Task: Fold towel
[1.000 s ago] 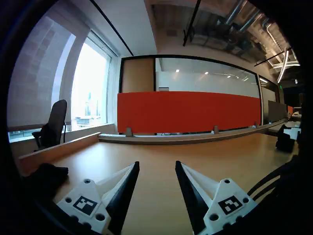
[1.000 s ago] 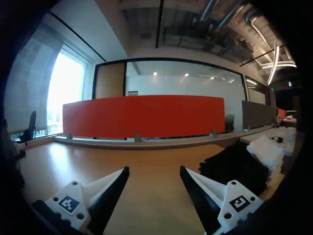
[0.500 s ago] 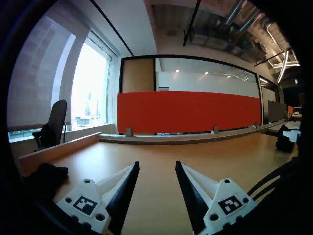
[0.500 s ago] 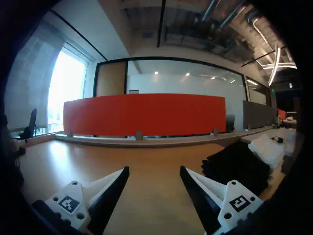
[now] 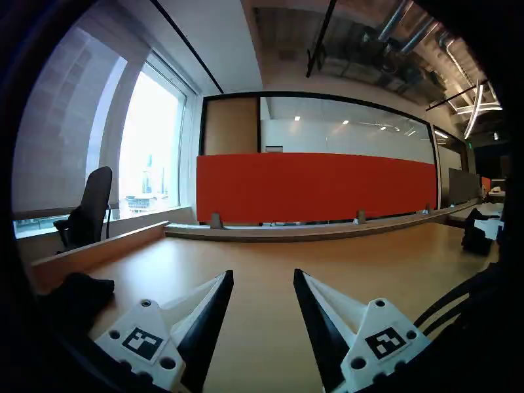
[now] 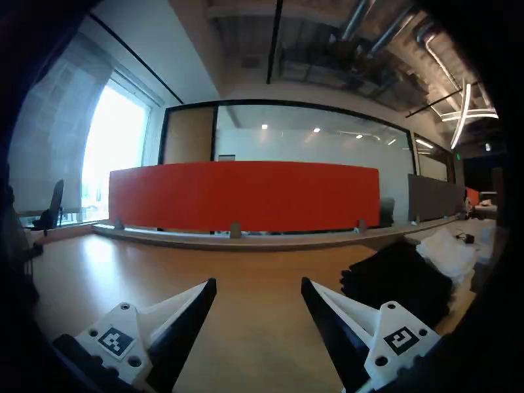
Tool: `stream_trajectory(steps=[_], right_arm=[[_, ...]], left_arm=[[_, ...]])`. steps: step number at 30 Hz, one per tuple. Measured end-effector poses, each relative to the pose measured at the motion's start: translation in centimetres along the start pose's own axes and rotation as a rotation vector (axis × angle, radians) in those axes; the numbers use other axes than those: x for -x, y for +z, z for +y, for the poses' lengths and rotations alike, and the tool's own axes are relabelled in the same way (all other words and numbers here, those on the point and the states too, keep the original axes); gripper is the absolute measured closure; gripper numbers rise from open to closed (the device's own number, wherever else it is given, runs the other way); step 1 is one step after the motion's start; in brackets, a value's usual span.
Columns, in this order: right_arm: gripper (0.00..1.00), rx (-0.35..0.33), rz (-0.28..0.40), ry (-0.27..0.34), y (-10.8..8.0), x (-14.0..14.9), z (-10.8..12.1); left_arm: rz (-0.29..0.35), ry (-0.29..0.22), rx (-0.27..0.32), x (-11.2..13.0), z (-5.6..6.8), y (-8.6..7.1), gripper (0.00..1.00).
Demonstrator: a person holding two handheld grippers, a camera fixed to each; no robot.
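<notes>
1. At left claw (image 5: 262,272) — wide gap, nothing held, low over counter (image 5: 275,249).
2. At right claw (image 6: 259,280) — same wide gap, nothing held.
3. Right of it, on counter: stack of black towels (image 6: 399,285), white towels (image 6: 449,252) just beyond — both apart from claw.

Left claw (image 5: 262,272), right claw (image 6: 258,280): white, black-edged, tagged.
</notes>
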State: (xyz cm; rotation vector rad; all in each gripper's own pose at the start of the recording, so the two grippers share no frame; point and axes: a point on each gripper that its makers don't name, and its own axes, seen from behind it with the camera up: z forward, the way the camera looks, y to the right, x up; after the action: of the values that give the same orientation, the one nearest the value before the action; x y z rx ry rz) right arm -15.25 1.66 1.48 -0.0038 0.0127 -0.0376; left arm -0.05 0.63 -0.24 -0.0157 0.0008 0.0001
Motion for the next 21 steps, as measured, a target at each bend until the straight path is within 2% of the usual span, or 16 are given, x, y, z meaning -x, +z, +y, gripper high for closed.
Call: stream_trajectory(steps=[21], right_arm=[[0.0,-0.01,0.001,0.002,-0.27,-0.08,-0.38]], left_arm=[[0.0,0.0,0.0,0.02,0.02,-0.02,0.33]])
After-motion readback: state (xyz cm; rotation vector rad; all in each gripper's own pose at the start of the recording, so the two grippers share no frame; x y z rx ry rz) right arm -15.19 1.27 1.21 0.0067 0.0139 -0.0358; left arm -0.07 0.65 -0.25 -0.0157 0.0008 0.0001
